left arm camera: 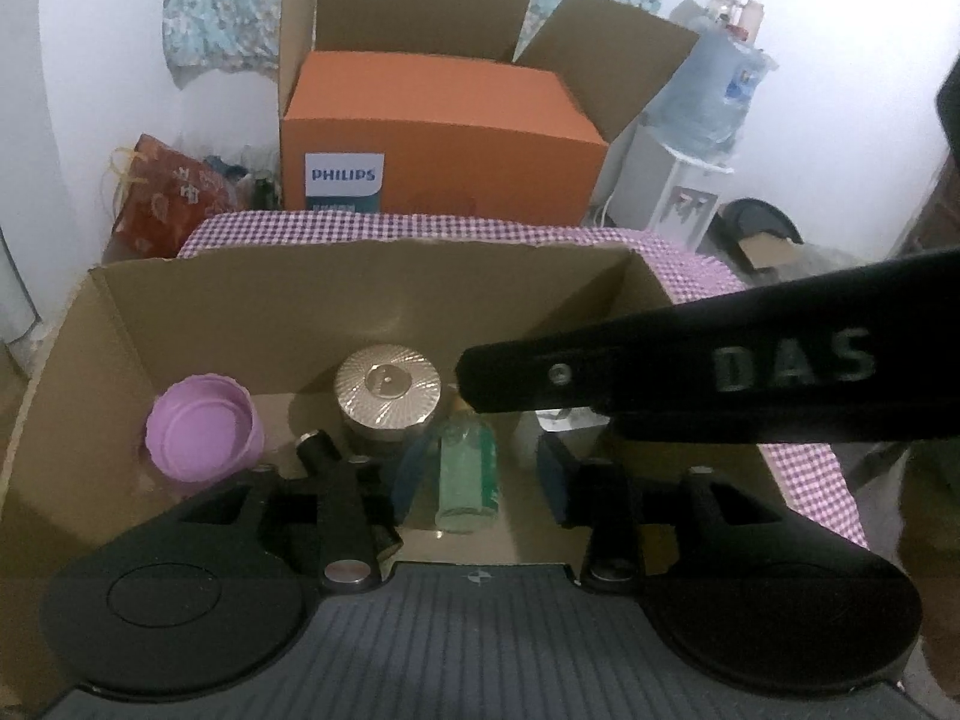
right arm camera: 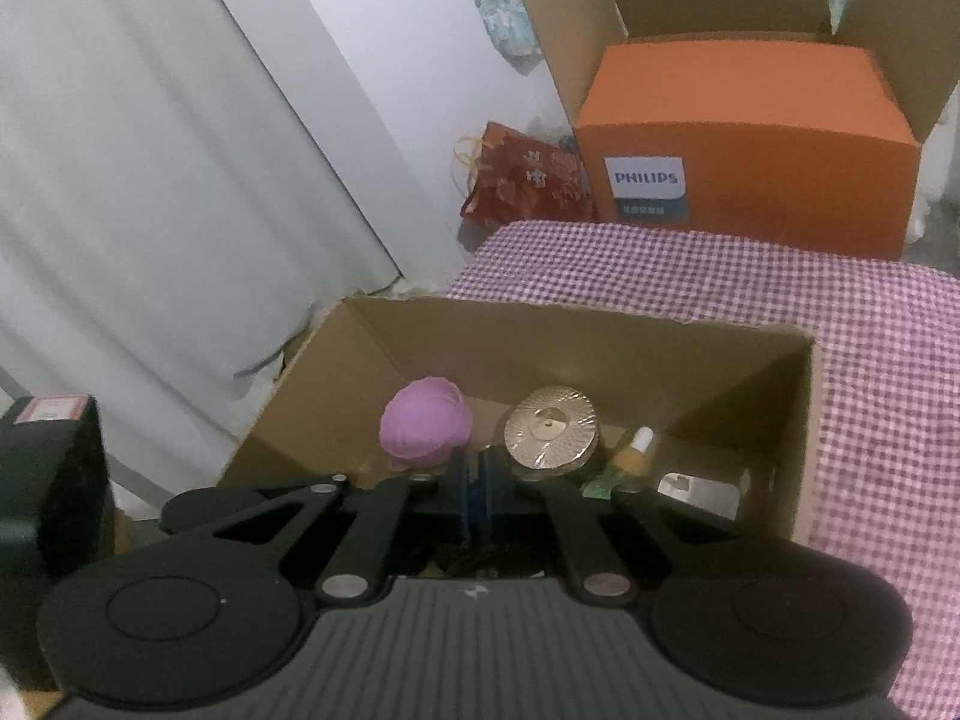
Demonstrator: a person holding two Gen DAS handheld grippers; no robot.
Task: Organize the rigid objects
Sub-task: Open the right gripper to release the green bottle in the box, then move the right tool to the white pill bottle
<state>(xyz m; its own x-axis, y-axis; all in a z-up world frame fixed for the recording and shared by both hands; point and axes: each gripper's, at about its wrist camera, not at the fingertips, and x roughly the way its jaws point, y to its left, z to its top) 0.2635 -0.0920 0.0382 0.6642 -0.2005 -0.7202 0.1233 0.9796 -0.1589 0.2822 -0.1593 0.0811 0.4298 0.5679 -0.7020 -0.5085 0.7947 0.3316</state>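
Several rigid things sit in the open cardboard box (left arm camera: 372, 288) on the checked cloth (right arm camera: 870, 360): a lilac cup (left arm camera: 201, 429) on its side, a jar with a ribbed gold lid (left arm camera: 389, 384), and a clear green-tinted bottle (left arm camera: 467, 468) (gold cap) lying between the left gripper (left arm camera: 474, 480), whose spread pads flank it without pressing. The right gripper (right arm camera: 477, 492) is pressed together, empty.

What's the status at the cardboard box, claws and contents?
Left claw open around green bottle, pads apart from it. Right claw shut, empty. Purple cup and gold-lidded jar inside cardboard box. Nothing blocking.
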